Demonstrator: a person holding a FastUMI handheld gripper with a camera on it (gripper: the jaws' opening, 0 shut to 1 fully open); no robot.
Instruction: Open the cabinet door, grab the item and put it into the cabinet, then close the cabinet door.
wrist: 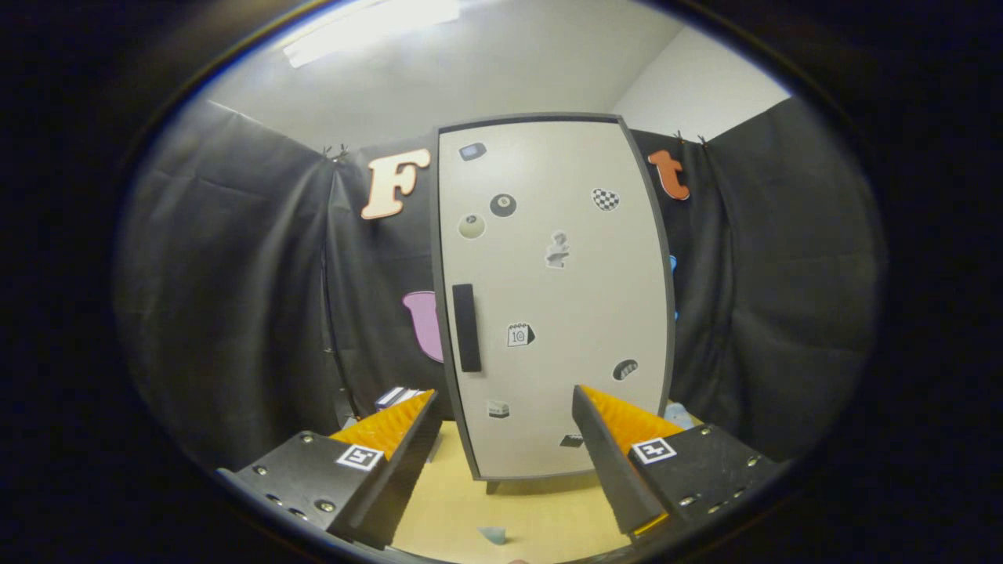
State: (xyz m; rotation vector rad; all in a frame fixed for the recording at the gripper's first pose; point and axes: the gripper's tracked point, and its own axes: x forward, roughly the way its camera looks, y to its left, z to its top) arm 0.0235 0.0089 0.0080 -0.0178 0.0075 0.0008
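We hold our gripper (505, 407) with its two fingers spread wide apart, and nothing is between them. Just ahead of the fingers stands the cabinet (552, 298), tall and pale with a dark frame. Its door is shut. Small stickers (503, 205) dot the door, and a dark handle (466, 327) runs up and down near its left side. The cabinet stands on a wooden table (517, 509). A small box (398, 396) peeks out just past our left finger, beside the cabinet.
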